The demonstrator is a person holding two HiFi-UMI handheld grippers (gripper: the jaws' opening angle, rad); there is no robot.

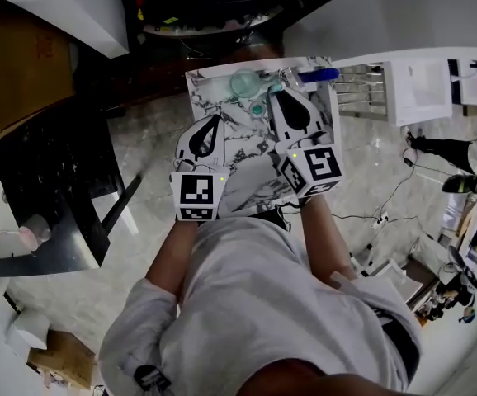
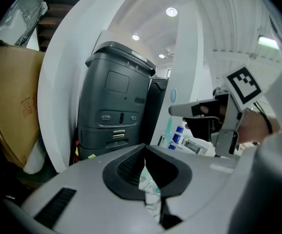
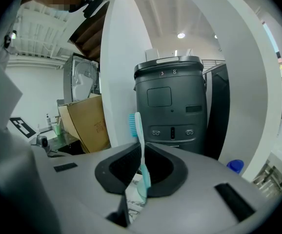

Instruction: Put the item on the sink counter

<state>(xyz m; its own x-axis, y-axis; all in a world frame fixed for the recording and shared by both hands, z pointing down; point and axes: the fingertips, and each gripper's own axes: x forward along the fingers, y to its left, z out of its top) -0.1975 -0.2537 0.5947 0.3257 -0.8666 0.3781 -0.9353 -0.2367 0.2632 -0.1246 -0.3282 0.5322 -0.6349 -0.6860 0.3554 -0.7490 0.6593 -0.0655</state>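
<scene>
A teal and white toothbrush (image 3: 141, 155) stands upright between the pads of my right gripper (image 3: 140, 147), which is shut on its handle; the bristle head (image 3: 132, 123) sticks up above the jaws. In the head view the right gripper (image 1: 276, 93) hangs over the far part of the marble sink counter (image 1: 251, 180). My left gripper (image 1: 214, 122) hovers over the counter's left side, a little nearer to me. Its jaws meet with nothing between them (image 2: 144, 152). From the left gripper view, the right gripper (image 2: 199, 110) shows at the right.
A clear cup (image 1: 244, 82), a small teal item (image 1: 257, 108) and a blue-capped bottle (image 1: 317, 74) sit at the counter's far edge. A metal rack (image 1: 358, 89) is to the right, a cardboard box (image 1: 16, 56) and a black stand (image 1: 49, 180) to the left. A dark grey machine (image 3: 172, 106) stands ahead.
</scene>
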